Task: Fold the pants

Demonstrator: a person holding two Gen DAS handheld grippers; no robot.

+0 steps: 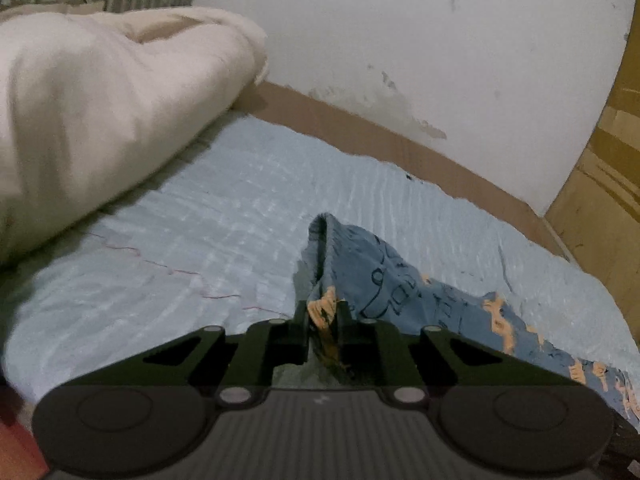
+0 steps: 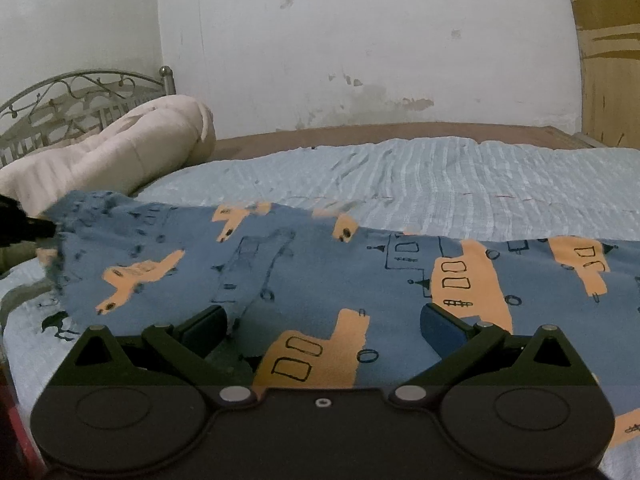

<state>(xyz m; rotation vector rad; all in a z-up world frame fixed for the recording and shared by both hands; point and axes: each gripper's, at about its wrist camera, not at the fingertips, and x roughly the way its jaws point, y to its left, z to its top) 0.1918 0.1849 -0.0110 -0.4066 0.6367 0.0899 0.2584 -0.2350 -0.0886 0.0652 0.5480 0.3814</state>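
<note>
The pants (image 2: 304, 264) are blue with orange truck prints and lie across the light blue bedsheet (image 2: 440, 168). My left gripper (image 1: 322, 312) is shut on an edge of the pants (image 1: 380, 276) and lifts it a little off the bed. It shows in the right wrist view as a black tip (image 2: 38, 228) at the pants' left end. My right gripper (image 2: 322, 324) is open, its jaws wide apart just above the middle of the pants, nothing between its pads.
A rolled cream duvet (image 1: 100, 100) lies at the head of the bed by a metal headboard (image 2: 60, 96). A white stained wall (image 2: 360, 40) runs behind the bed. A wooden cabinet (image 1: 600, 184) stands at the right.
</note>
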